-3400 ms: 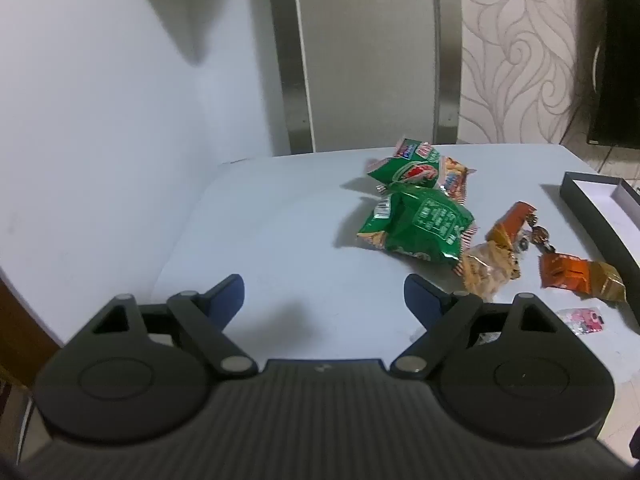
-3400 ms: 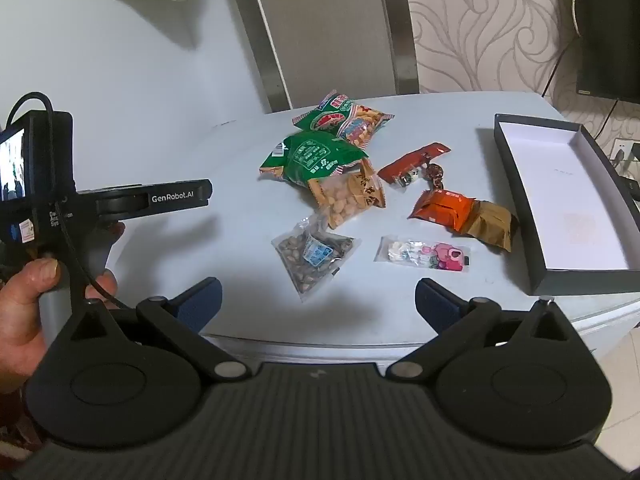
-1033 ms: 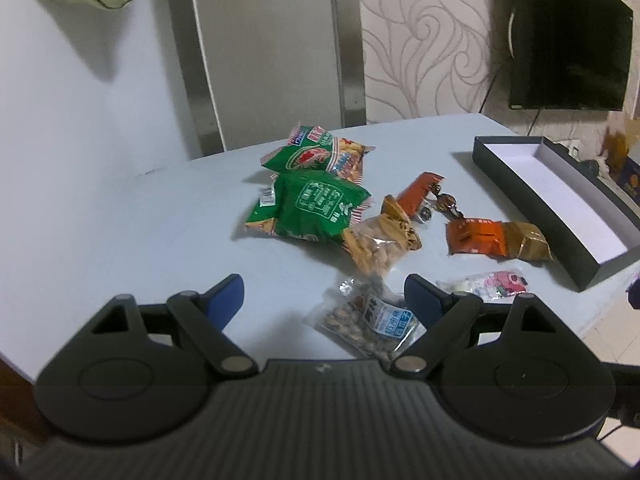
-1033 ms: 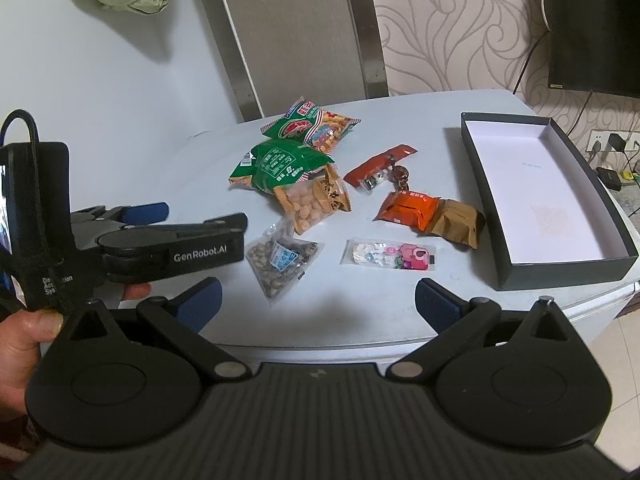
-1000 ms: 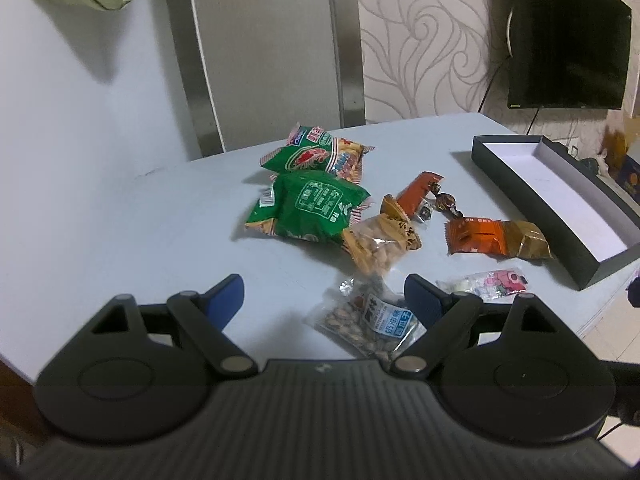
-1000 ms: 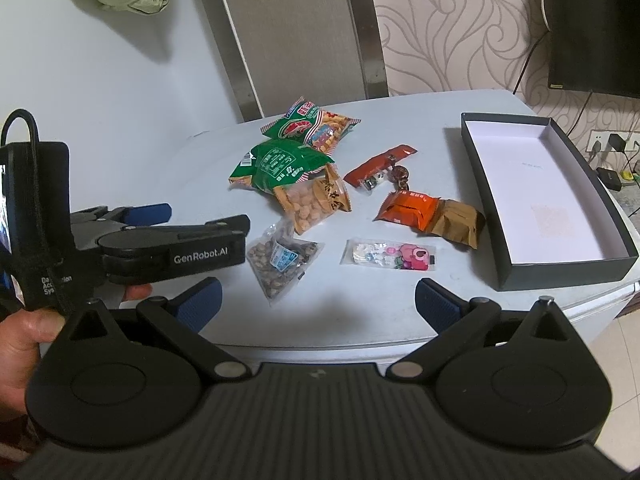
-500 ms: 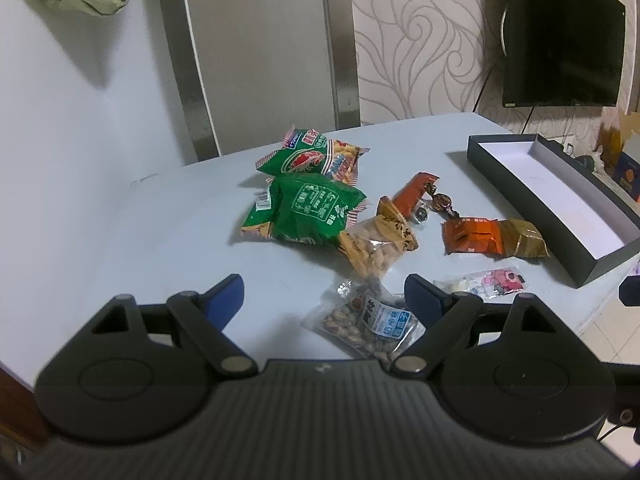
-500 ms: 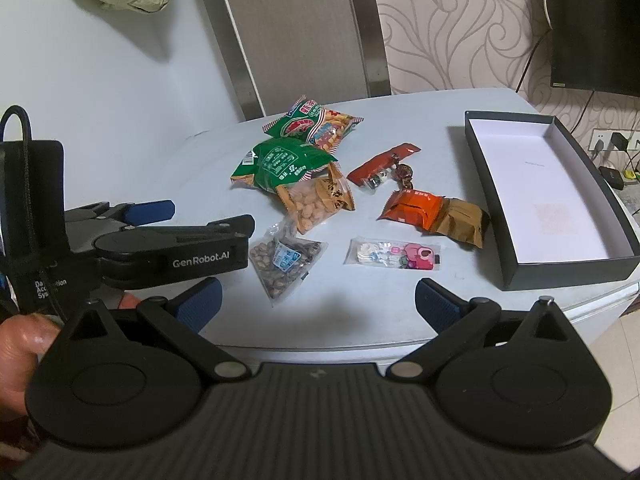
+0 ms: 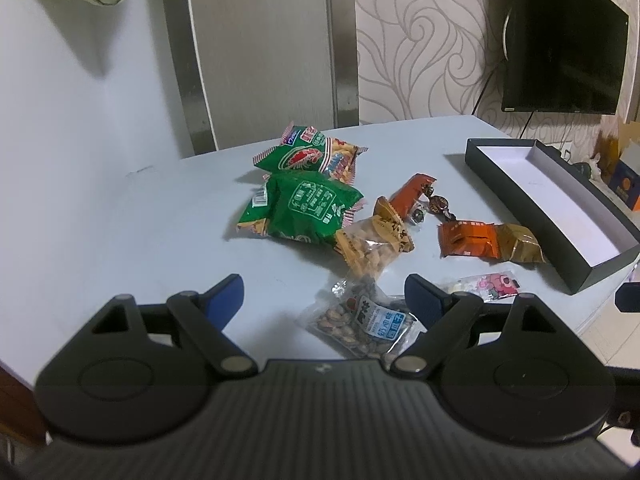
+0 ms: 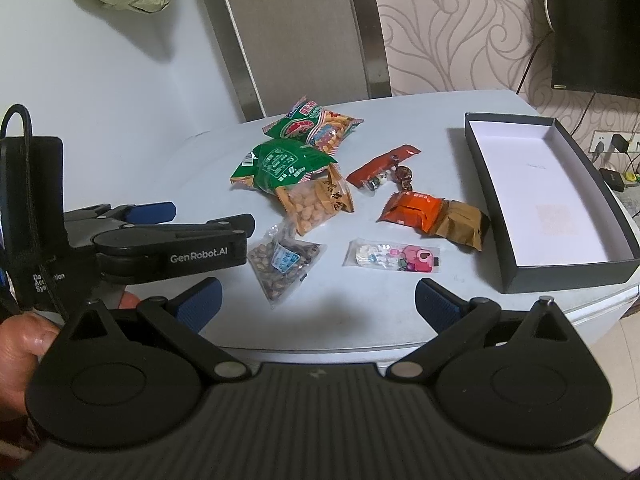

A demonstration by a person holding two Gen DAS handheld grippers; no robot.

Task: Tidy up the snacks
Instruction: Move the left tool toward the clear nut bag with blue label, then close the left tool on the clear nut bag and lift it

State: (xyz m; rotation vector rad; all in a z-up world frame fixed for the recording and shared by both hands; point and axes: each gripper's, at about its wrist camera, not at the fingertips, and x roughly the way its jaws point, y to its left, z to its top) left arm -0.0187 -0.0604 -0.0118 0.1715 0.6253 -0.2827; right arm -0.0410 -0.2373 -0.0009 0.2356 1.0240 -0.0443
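Hovering at near edge of surface (image 10: pixel 168 168), both tongs spread, empty. Left tongs (image 9: pixel 324 300) nearest nut packet (image 9: pixel 362 326), lying just ahead-right; box (image 10: pixel 568 268) far right.

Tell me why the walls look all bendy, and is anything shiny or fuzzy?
Left wrist view: the fisheye lens bows the TV and the wall panel; the corners fade dark. Right wrist view: the same bending curves the black box; the clear candy packet shows small glints; the snacks look sharp, each with a soft shadow on the table.
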